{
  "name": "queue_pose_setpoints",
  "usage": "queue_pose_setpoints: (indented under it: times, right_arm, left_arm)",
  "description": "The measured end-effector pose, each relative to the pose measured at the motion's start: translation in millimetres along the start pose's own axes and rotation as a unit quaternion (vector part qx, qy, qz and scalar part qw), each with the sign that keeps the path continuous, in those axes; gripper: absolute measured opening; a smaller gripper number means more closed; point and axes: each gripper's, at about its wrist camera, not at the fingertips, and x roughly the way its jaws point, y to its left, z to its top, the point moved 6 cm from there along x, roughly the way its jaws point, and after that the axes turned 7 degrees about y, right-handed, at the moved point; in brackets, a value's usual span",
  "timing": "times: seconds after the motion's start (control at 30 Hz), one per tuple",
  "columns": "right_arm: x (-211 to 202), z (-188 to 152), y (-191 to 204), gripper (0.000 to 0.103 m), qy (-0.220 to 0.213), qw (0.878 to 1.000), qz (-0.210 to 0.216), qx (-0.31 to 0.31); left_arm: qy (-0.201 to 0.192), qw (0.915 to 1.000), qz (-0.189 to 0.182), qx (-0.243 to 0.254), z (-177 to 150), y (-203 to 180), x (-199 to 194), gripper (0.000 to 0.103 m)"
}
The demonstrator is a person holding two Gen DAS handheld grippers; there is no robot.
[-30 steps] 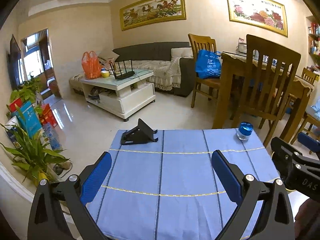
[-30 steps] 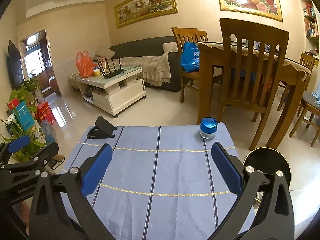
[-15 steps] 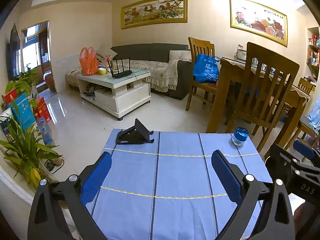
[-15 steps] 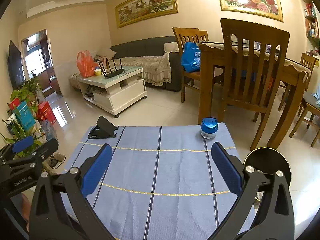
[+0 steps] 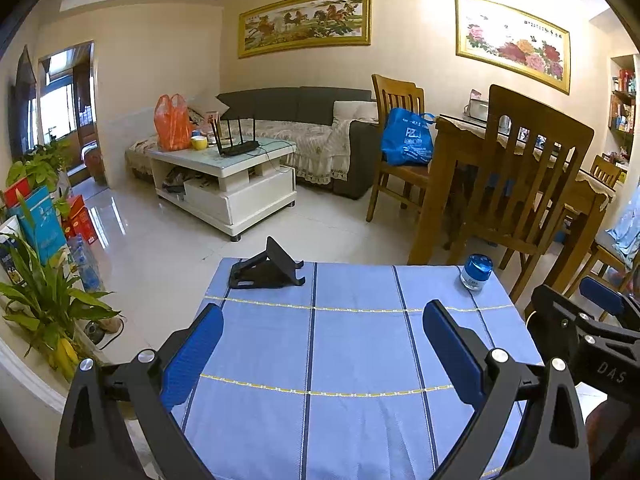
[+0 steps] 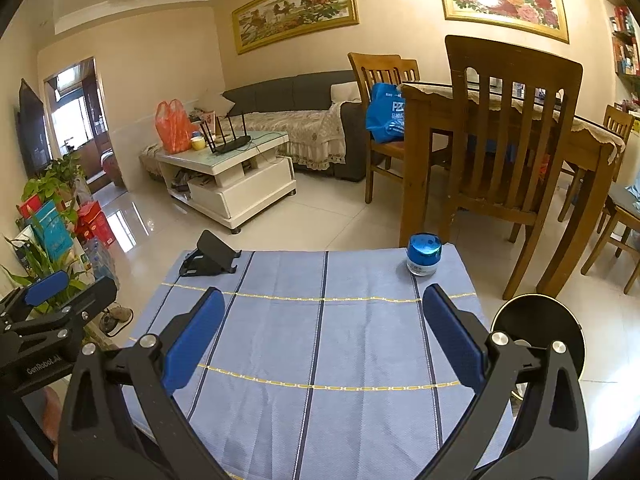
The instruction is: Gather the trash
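Blue-padded left claw (image 5: 320, 344) and right claw (image 6: 322, 338), spread, side by side above tablecloth (image 5: 360, 344)

Left gripper (image 5: 322, 344) swung a bit toward the left and tipped up over the last second — more ceiling and the sofa wall in its view, less of the dining chairs on the right edge. Black phone stand (image 5: 266, 267) and blue-lidded jar (image 5: 476, 272) slid lower and rightward in its picture, table (image 5: 360, 360) edge too. Seen from the right wrist, left gripper (image 6: 44, 312) moved up slightly at the left edge. Right gripper (image 6: 322, 340) barely shifted — jar (image 6: 424, 254) sits almost exactly where it was.
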Motion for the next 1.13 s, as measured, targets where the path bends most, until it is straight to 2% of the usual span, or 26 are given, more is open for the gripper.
queue_pose_setpoints:
  times: [0.23, 0.57, 0.63, 0.7, 0.87, 0.9, 0.97, 1.0, 1.13]
  right_arm:
    - [4, -4, 3, 0.098, 0.005, 1.000, 0.001, 0.003]
    - [5, -5, 7, 0.098, 0.011, 1.000, 0.002, -0.001]
    - [6, -6, 8, 0.098, 0.014, 1.000, 0.001, -0.002]
    - [6, -6, 8, 0.098, 0.014, 1.000, 0.000, 0.000]
    - [6, -6, 4, 0.098, 0.016, 1.000, -0.004, 0.012]
    - [7, -7, 3, 0.098, 0.017, 1.000, -0.002, 0.015]
    - [8, -7, 3, 0.098, 0.019, 1.000, 0.002, 0.018]
    - [10, -8, 3, 0.098, 0.021, 1.000, 0.003, 0.019]
    - [13, -11, 6, 0.098, 0.027, 0.999, 0.003, 0.017]
  left_arm:
    - [0.007, 0.9997, -0.021, -0.005, 0, 4, 4, 0.097]
    - [-0.002, 0.9999, -0.014, 0.005, -2, 4, 0, 0.097]
    - [-0.007, 0.9998, -0.020, 0.001, -3, 4, -2, 0.097]
    - [-0.026, 0.9996, -0.008, -0.007, -4, 6, -9, 0.097]
    - [-0.046, 0.9989, -0.005, 0.002, 0, 7, -15, 0.097]
    - [-0.044, 0.9990, -0.004, 0.010, 0, 6, -12, 0.097]
    - [-0.016, 0.9994, -0.009, 0.030, -1, 4, 1, 0.097]
    - [0.004, 0.9995, -0.006, 0.029, -5, 7, 12, 0.097]
    - [0.022, 0.9992, -0.034, 0.008, -15, 21, 29, 0.097]
